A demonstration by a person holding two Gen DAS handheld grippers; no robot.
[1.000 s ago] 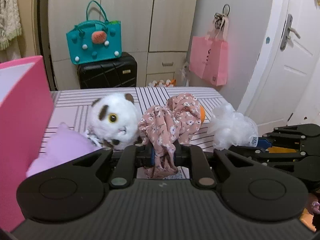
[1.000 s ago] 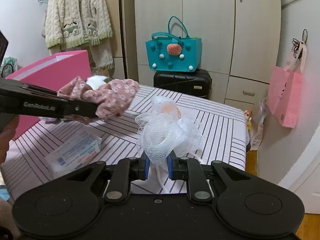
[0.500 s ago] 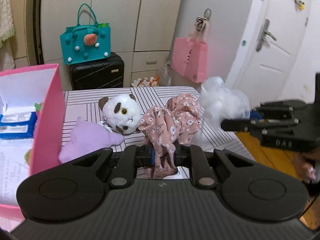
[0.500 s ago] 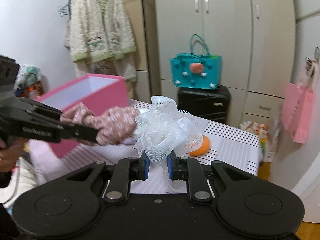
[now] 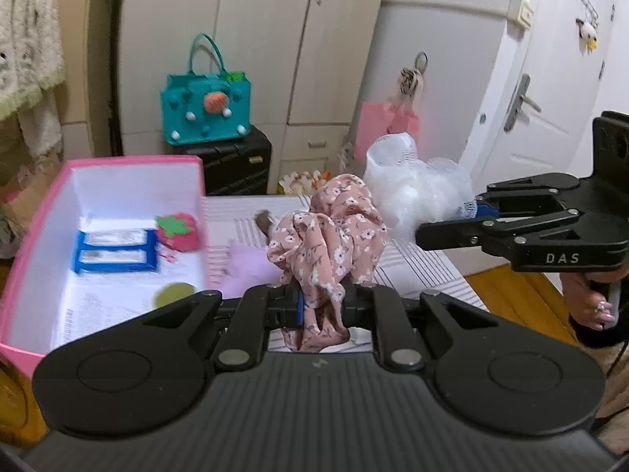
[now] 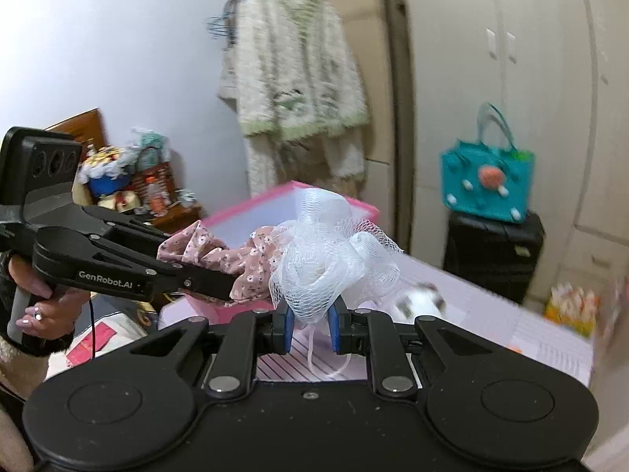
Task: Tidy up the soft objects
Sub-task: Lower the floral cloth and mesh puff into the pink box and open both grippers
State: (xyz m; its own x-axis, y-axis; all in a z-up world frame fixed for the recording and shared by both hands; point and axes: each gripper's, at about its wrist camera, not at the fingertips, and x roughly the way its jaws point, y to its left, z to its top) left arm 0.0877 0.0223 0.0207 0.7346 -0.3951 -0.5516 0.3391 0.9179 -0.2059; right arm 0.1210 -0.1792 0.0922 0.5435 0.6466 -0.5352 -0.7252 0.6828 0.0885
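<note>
Our left gripper (image 5: 320, 306) clenches a crumpled floral scrunchie (image 5: 328, 236); our right gripper (image 6: 310, 324) pinches a frilly white mesh pouf (image 6: 330, 267).

A: What stands along the back wall?
B: Pale wardrobe doors (image 5: 251, 51); below them a black suitcase (image 5: 240, 161) with a teal bag (image 5: 206, 112) on top; a pink bag (image 5: 387, 129) hangs further right.
A: And the sides?
B: A white door (image 5: 550, 78) with a metal handle on the right; wooden floor (image 5: 507, 287) beneath; a cream cardigan (image 6: 298, 63) hangs on the left; the striped tabletop (image 5: 424, 271) sits in front.
</note>
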